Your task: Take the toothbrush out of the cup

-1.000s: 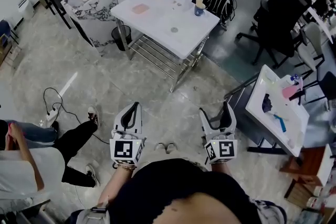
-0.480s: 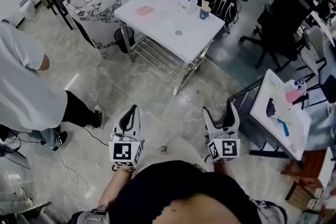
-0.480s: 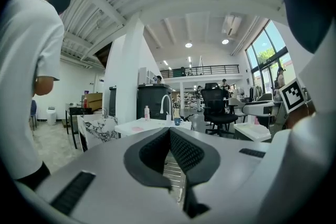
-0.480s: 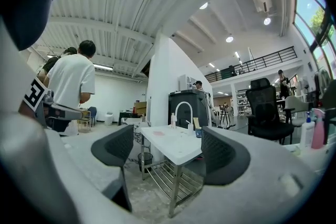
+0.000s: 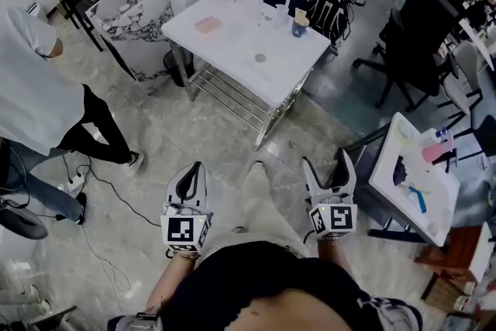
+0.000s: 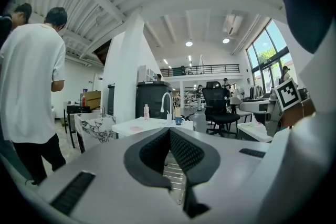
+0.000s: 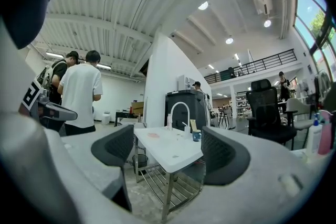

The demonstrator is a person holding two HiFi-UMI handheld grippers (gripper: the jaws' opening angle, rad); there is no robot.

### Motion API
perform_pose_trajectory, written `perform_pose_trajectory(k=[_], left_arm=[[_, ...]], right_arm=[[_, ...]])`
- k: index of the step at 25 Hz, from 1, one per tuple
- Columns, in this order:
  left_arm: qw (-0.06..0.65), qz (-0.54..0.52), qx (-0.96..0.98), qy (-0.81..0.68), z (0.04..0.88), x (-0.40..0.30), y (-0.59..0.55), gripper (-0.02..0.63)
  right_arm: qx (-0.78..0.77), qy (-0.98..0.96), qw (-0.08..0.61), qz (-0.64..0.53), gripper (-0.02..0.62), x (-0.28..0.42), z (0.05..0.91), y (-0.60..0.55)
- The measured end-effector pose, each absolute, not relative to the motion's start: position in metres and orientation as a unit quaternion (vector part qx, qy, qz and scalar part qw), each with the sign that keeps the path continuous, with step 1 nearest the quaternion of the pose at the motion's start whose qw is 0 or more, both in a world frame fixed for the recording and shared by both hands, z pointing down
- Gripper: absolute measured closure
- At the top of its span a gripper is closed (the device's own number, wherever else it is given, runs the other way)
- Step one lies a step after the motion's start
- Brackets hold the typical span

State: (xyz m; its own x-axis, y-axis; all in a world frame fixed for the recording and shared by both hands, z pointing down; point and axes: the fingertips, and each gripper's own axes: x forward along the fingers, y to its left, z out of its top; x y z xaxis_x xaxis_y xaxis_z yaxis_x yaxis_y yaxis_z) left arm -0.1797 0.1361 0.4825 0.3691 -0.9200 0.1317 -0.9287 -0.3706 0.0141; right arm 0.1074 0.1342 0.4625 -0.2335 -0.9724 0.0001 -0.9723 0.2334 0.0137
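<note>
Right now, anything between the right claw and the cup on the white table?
Nothing visible. Only floor lies between the open right claw and the white table. The blue cup stands near the table's far edge, well out of reach.

A white table [image 5: 232,43] and black office chair [image 5: 418,27] stand on grey stone floor [image 5: 194,132].
</note>
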Motion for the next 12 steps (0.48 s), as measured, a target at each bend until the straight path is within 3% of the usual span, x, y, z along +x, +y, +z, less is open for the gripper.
perform_pose_trajectory(k=[12], left_arm=[[0.036,0.053,0.808,-0.586,0.464,-0.156,-0.028,0.604]], right_arm=[[0.602,-0.799,-0.001,-0.008,0.209,0.147,0.447,-0.067]])
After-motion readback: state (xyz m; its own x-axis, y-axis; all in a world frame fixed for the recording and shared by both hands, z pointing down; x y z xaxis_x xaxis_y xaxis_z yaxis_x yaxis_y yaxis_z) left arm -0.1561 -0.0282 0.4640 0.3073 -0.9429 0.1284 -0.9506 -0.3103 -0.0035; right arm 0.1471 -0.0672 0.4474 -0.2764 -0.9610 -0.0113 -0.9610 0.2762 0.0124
